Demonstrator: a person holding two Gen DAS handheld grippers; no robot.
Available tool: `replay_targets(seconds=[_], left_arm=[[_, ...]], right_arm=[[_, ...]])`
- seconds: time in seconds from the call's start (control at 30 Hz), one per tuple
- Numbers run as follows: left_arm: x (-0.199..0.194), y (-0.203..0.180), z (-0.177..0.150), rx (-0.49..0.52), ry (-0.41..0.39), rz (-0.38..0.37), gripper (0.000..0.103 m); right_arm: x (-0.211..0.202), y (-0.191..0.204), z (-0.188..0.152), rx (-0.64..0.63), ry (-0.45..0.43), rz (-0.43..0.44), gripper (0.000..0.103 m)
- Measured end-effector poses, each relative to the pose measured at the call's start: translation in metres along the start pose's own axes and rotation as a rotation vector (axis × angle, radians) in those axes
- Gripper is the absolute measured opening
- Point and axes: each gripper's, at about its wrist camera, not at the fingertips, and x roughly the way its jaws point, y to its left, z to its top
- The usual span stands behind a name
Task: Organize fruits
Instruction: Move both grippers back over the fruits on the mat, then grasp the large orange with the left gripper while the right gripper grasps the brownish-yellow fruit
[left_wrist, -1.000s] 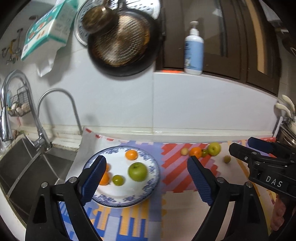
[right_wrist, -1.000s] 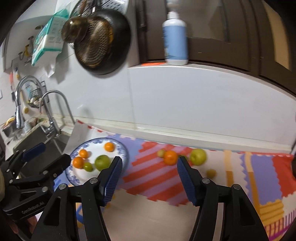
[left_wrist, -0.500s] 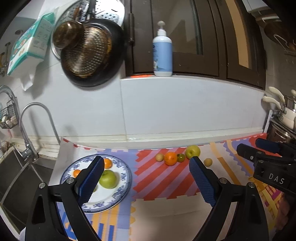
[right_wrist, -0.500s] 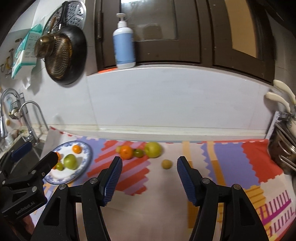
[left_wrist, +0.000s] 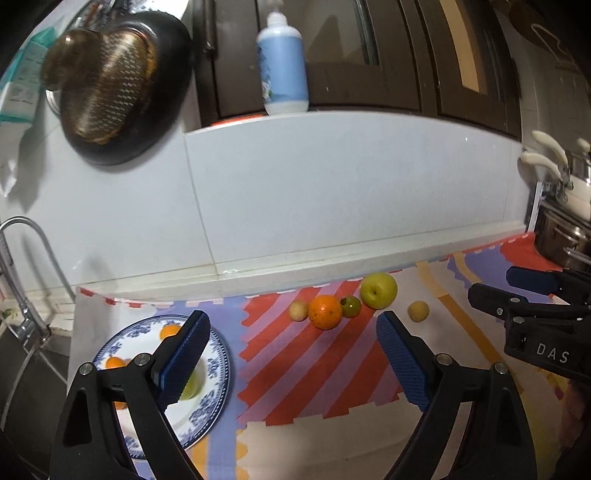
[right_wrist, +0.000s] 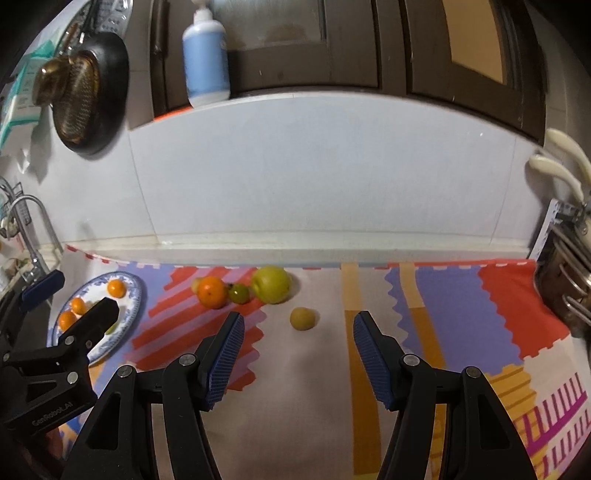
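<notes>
Loose on the patterned mat lie an orange (left_wrist: 325, 311), a small green fruit (left_wrist: 351, 305), a yellow-green apple (left_wrist: 378, 290) and two small yellow fruits (left_wrist: 298, 310) (left_wrist: 418, 311). A blue-and-white plate (left_wrist: 218, 369) at the left holds small oranges and a green apple half hidden by a finger. My left gripper (left_wrist: 291, 321) hovers short of the row, its jaws closing with nothing between them. My right gripper (right_wrist: 298, 319) is open and empty, and one small yellow fruit (right_wrist: 303, 318) lies on the mat ahead between its fingers. The apple (right_wrist: 271, 284) and orange (right_wrist: 211, 291) sit beyond.
A sink and tap (left_wrist: 22, 258) lie left of the plate. A dark pan (left_wrist: 110, 92) hangs on the white wall and a pump bottle (left_wrist: 282, 62) stands on the ledge. Metal pots (right_wrist: 565, 280) crowd the right edge.
Both views have swung right from the plate to the loose fruit row. Both grippers have come lower and closer to the mat. The jaws look about as wide as before.
</notes>
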Motion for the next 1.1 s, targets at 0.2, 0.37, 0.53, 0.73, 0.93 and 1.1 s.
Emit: replay_targets(seconds=[0.2, 0.37, 0.53, 0.73, 0.93, 1.1], left_arm=[[0.032, -0.007, -0.004, 0.006, 0.041, -0.020, 0.081], [0.057, -0.013, -0.007, 0.018, 0.070, -0.039, 0.077], [0.083, -0.014, -0.008, 0.010, 0.113, -0.074, 0.072], [0.102, -0.015, -0.008, 0.020, 0.138, -0.115, 0.058], [0.117, -0.017, -0.007, 0.051, 0.139, -0.153, 0.049], [0.130, -0.017, -0.005, 0.063, 0.168, -0.179, 0.042]], right_arm=[[0.026, -0.003, -0.004, -0.001, 0.029, 0.009, 0.062], [0.048, -0.008, -0.002, 0.006, 0.051, 0.015, 0.062], [0.070, -0.014, -0.002, 0.031, 0.082, 0.019, 0.062], [0.089, -0.017, -0.006, 0.068, 0.117, 0.012, 0.062], [0.102, -0.022, -0.009, 0.126, 0.150, 0.013, 0.062], [0.108, -0.019, -0.008, 0.110, 0.156, -0.001, 0.056]])
